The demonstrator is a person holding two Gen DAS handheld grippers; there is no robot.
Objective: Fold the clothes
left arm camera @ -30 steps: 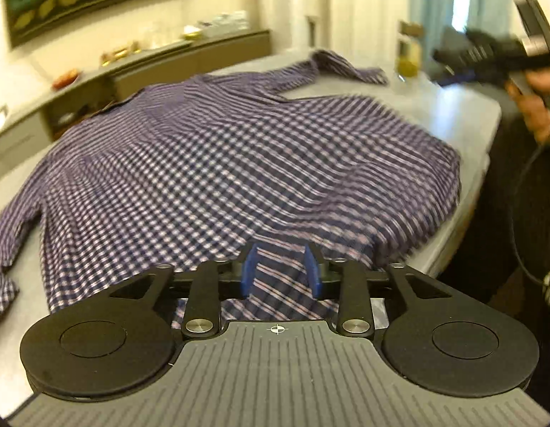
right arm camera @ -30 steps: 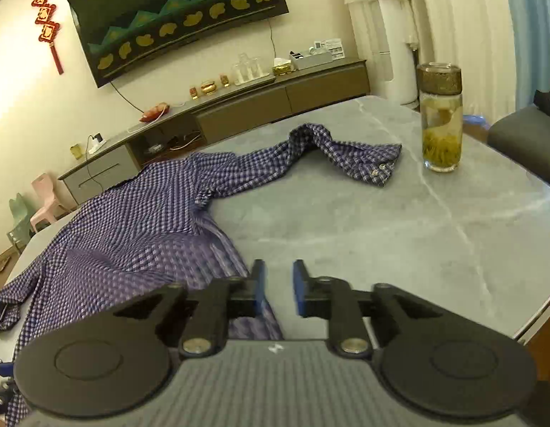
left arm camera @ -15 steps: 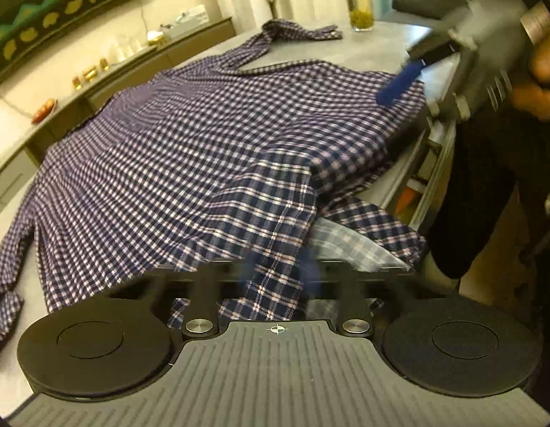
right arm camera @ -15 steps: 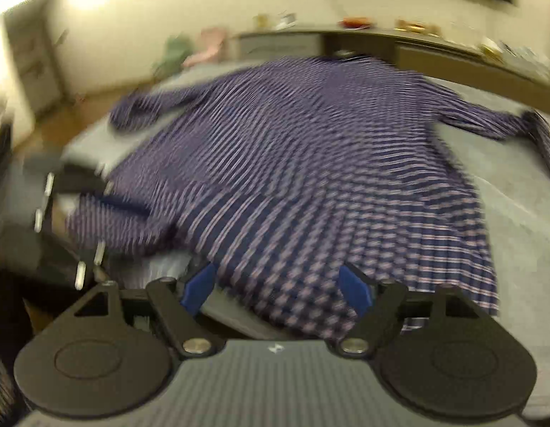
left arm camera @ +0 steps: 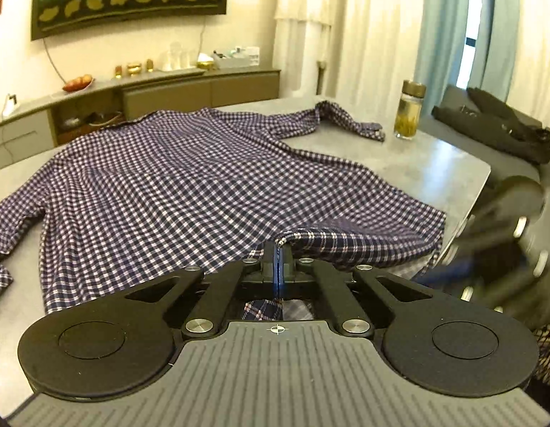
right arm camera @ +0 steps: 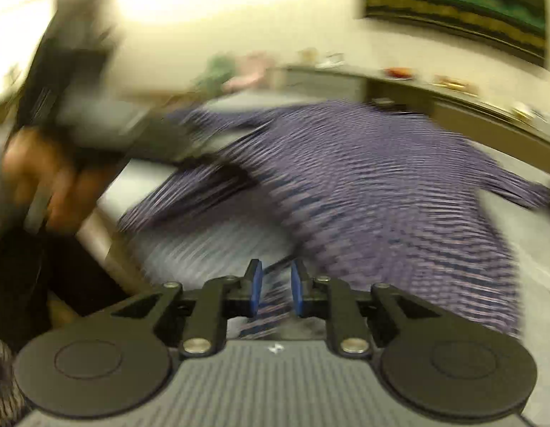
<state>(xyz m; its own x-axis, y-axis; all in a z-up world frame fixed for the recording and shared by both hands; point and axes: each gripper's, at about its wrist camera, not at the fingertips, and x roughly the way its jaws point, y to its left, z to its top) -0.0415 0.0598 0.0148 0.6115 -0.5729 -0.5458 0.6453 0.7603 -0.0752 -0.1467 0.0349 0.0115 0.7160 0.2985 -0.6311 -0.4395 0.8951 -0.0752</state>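
1. Checked shirt spread flat across grey table, near hem hanging over the front edge.
2. Left gripper clamped together on the raised hem fold.
3. Right gripper at the hem's right corner, blue pads slightly apart, cloth between them; view blurred.
4. Bare tabletop right of the shirt, out to glass jar.

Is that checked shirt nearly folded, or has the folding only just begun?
Only just begun. Done: the blue-and-white checked shirt lies spread flat on the grey table, sleeves out. In hand: the left gripper has its jaws shut on the near hem, lifting a small ridge; the right gripper, jaws apart, is at the hem near the table's corner, in a blurred view. Left: every fold, since no sleeve or side is turned in.
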